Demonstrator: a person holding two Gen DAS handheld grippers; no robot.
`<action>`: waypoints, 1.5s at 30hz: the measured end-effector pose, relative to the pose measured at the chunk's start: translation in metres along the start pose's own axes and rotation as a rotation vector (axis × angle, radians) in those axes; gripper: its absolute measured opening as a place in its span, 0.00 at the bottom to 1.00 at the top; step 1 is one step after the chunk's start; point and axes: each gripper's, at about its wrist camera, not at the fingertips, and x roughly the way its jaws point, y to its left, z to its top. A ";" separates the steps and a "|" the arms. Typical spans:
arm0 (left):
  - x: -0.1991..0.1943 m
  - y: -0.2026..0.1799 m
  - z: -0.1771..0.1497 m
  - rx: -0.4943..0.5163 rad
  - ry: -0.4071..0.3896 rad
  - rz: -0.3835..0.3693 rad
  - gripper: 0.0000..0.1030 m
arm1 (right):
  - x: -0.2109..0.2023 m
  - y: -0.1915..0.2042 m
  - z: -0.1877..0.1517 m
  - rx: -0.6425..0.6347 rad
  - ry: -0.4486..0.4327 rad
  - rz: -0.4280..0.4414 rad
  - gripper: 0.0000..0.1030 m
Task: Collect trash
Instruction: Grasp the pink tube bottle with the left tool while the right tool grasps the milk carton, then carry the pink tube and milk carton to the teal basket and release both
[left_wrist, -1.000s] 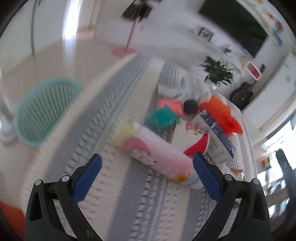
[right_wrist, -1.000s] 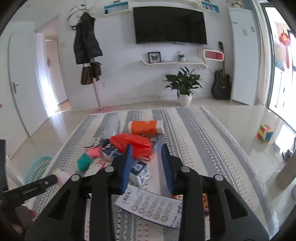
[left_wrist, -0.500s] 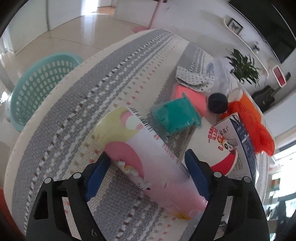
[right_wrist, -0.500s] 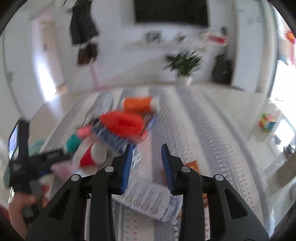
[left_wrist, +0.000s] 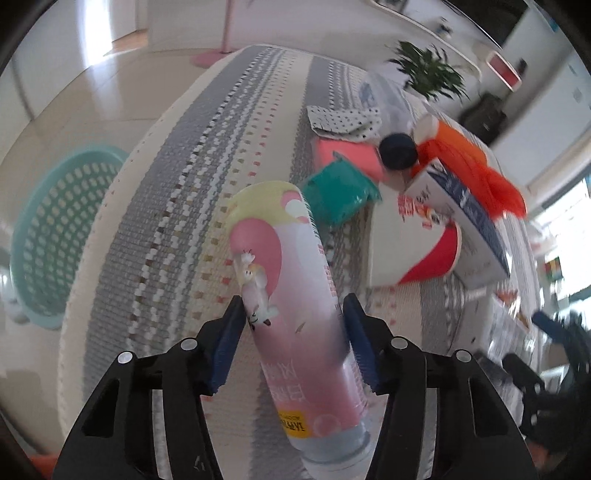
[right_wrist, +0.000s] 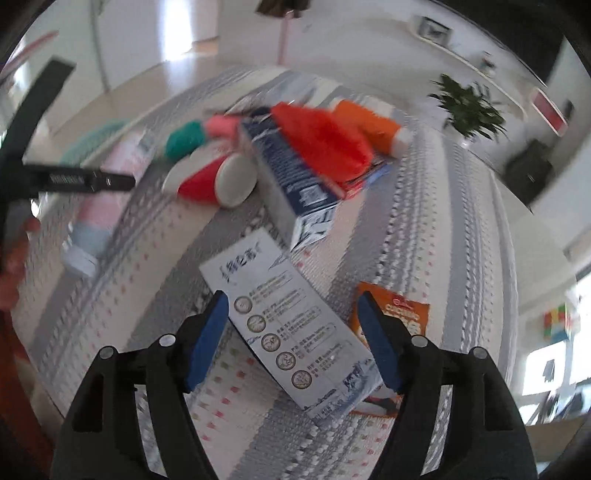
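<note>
Pink tube (left_wrist: 291, 291) between closed jaws

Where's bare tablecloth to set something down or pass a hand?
Free: the striped cloth left of the pink tube, toward the teal basket; also the stretch right of the orange snack packet. Crowded: the pile around the blue carton, red cup and green pouch.

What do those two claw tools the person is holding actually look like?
Both look alike. The left gripper and right gripper each have a black plastic frame with triangular cut-outs and round silver screw heads. The two fingers carry flat blue pads. No cables or sleeves show.
</note>
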 end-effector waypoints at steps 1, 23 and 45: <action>-0.002 0.003 -0.002 0.016 -0.001 0.003 0.51 | 0.005 0.003 -0.001 -0.029 0.010 -0.013 0.69; -0.020 0.034 -0.019 0.096 0.014 -0.032 0.51 | 0.037 0.027 -0.009 -0.161 0.130 0.099 0.65; -0.140 0.184 0.063 -0.154 -0.277 -0.048 0.46 | -0.045 0.202 0.188 0.006 -0.228 0.317 0.30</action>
